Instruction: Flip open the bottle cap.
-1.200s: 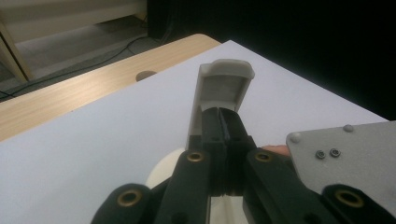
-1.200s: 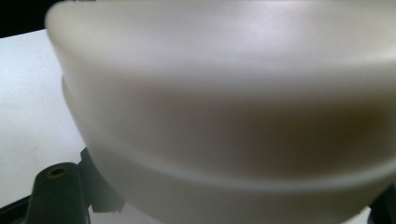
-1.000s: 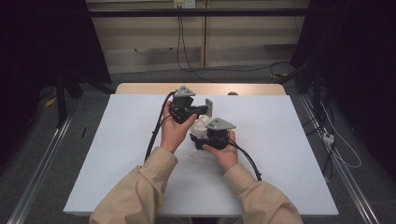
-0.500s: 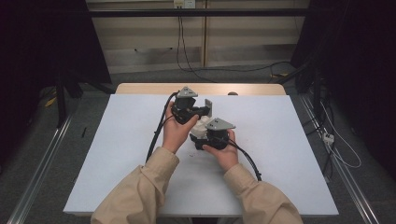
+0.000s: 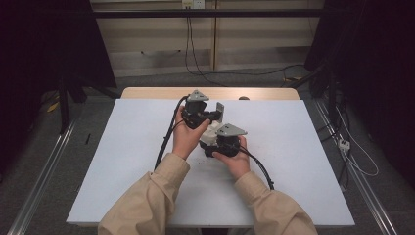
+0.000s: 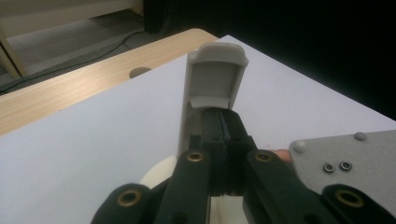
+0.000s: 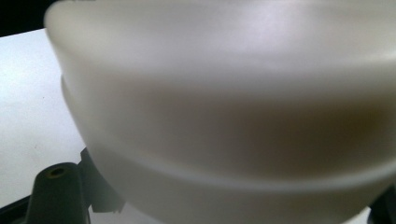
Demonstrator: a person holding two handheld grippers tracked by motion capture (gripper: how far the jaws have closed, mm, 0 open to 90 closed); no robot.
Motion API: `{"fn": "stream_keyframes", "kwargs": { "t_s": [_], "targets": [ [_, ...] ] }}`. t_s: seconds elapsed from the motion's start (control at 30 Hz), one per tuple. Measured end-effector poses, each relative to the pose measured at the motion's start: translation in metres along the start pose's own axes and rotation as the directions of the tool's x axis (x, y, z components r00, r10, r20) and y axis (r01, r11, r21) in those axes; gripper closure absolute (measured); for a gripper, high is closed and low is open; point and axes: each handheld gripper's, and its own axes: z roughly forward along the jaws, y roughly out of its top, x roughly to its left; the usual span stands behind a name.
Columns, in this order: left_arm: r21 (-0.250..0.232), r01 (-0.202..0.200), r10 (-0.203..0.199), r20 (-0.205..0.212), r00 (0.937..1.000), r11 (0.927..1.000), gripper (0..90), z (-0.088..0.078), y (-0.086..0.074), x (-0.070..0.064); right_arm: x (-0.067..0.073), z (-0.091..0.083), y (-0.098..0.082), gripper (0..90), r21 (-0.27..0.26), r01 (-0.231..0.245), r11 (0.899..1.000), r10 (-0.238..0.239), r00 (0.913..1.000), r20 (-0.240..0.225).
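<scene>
Both hands meet over the middle of the white worktop [image 5: 122, 161], and between them sits a small cream-white plastic container [image 5: 211, 133] with a hinged flap. The left claw [image 6: 223, 126] has its black jaws pressed together on the lower edge of that flap [image 6: 215, 74], which stands upright above the jaws, its hollow inner face toward the left gripper's camera. From above, the left claw [image 5: 211, 115] sits a little farther from the person than the right one, with the flap [image 5: 219, 111] sticking up beside it.

The right claw [image 5: 213, 145] is closed tight against the container's rounded body; in the right gripper view that pale, blurred body [image 7: 233, 102] looms right up against the lens, with one black jaw showing at the lower left. A bare wooden strip [image 6: 70, 88] runs along the far edge of the worktop.
</scene>
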Motion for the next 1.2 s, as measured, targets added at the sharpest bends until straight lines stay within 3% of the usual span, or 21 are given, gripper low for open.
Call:
{"fn": "stream_keyframes", "kwargs": {
  "t_s": [1.2],
  "targets": [
    [0.02,0.017,-0.017,0.009,0.9998,0.9997,90.0,0.021,0.004,0.006,-0.002,0.0,0.0,18.6,0.0,-0.016,1.0,0.016,0.9998,-0.007]
  ]
}}
